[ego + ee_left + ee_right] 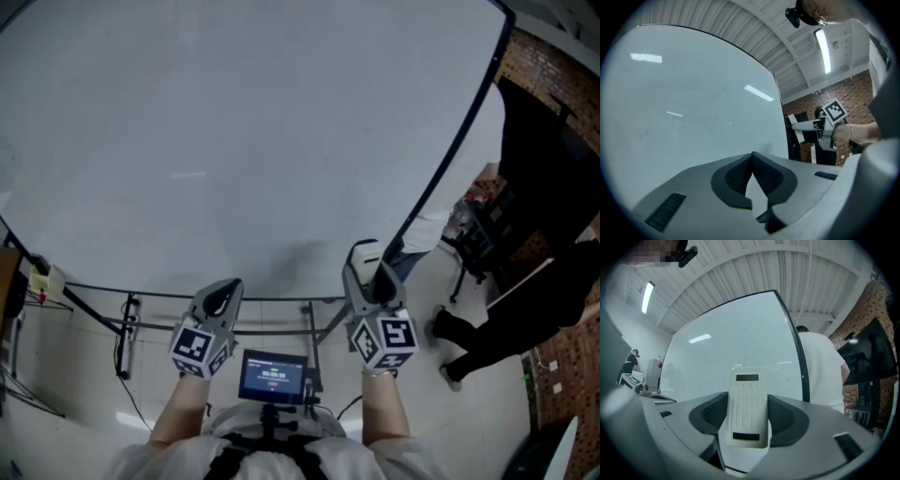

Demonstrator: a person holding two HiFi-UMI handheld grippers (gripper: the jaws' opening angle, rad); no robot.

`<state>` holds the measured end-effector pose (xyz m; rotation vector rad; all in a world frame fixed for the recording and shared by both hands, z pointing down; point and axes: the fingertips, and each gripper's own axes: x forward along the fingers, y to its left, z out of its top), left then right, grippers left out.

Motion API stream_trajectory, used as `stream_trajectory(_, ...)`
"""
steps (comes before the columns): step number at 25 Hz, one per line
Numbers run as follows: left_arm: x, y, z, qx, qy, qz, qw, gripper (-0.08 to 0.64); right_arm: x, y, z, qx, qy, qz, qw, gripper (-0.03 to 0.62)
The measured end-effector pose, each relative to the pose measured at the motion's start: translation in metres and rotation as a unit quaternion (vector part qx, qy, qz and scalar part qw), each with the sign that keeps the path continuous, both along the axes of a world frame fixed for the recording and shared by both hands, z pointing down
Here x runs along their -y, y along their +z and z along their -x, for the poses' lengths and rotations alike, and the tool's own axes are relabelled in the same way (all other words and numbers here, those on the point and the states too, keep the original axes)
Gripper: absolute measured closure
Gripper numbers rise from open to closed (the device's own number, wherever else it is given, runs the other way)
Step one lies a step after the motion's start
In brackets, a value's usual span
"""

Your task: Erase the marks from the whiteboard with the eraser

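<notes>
The big whiteboard (pixel 253 141) fills the head view and looks clean, with no marks that I can make out. My right gripper (pixel 367 267) is shut on a white eraser (pixel 747 408), held upright between the jaws just below the board's lower right part. In the head view the eraser (pixel 365 253) shows as a pale block at the gripper's tip. My left gripper (pixel 221 298) is shut with nothing in it, its jaw tips touching, held low by the board's bottom rail. The board (pixel 684 108) also fills the left gripper view.
The board's dark frame (pixel 459 141) runs down the right side, its metal stand (pixel 309 323) below. A person in a white top (pixel 820 371) stands right of the board, another in dark clothes (pixel 525 309) at the far right. A small screen (pixel 272 377) sits at my chest.
</notes>
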<state>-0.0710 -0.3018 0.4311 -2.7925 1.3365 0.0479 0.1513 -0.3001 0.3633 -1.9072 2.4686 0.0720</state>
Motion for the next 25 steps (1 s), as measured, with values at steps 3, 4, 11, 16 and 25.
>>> stream_trajectory(3, -0.008, 0.004, -0.003, 0.0, 0.005, 0.003, 1.0, 0.554, -0.015, 0.034, -0.001, 0.006, 0.004, 0.033, 0.999, 0.33)
stream_trajectory(4, -0.011, 0.006, -0.004, 0.001, 0.006, 0.005, 1.0, 0.554, -0.022, 0.043, -0.002, 0.009, 0.005, 0.042, 0.999, 0.33)
stream_trajectory(11, -0.037, 0.005, -0.011, 0.003, 0.014, 0.0, 0.9999, 0.554, -0.053, 0.067, -0.001, 0.027, -0.005, 0.064, 0.998, 0.33)
stream_trajectory(16, -0.068, 0.007, -0.011, 0.006, 0.0, -0.001, 1.0, 0.554, -0.084, 0.074, 0.003, 0.027, -0.023, 0.068, 0.997, 0.33)
stream_trajectory(25, -0.155, 0.024, -0.014, 0.018, -0.009, 0.018, 0.9996, 0.554, -0.159, 0.098, 0.028, 0.036, -0.072, 0.105, 0.991, 0.33)
